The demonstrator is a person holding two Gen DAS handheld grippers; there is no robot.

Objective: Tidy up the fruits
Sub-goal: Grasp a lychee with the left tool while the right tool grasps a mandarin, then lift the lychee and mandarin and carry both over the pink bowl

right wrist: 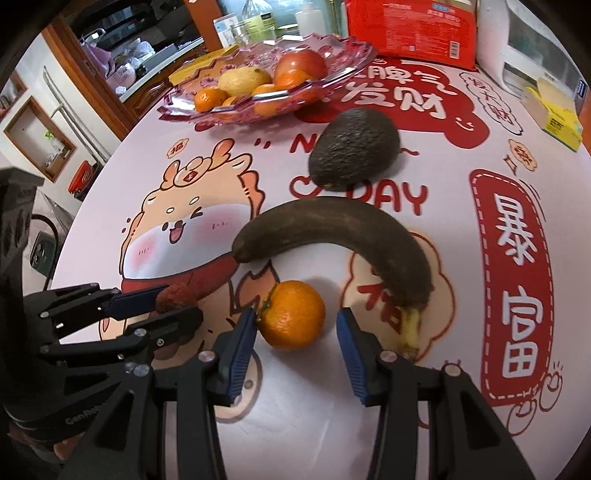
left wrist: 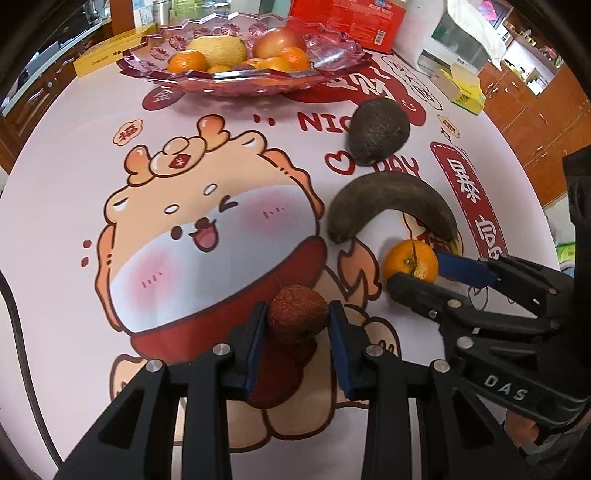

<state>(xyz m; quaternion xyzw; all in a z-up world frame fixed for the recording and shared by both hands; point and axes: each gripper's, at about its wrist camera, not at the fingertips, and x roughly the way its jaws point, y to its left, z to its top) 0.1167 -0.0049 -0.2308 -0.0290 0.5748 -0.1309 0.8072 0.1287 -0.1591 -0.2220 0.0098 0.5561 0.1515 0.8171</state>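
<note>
gripping lychee (left wrist: 297, 314) – right view shows tangerine (right wrist: 291, 314) ungripped

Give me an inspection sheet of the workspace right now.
Surface: round table under a cartoon-print cloth.
Job's things: lychee, tangerine, blackened banana and avocado loose on the cloth; pink glass fruit bowl at the far edge, already holding fruit.
Clutter: red package, yellow box, bottles behind the bowl.
Grippers: left hand-held gripper shut on the lychee; right hand-held gripper straddles the tangerine, one pad touching, the other clear.
Cables: dark cord along the table's left edge.
Surroundings: wooden cabinets, kitchen shelves.
</note>
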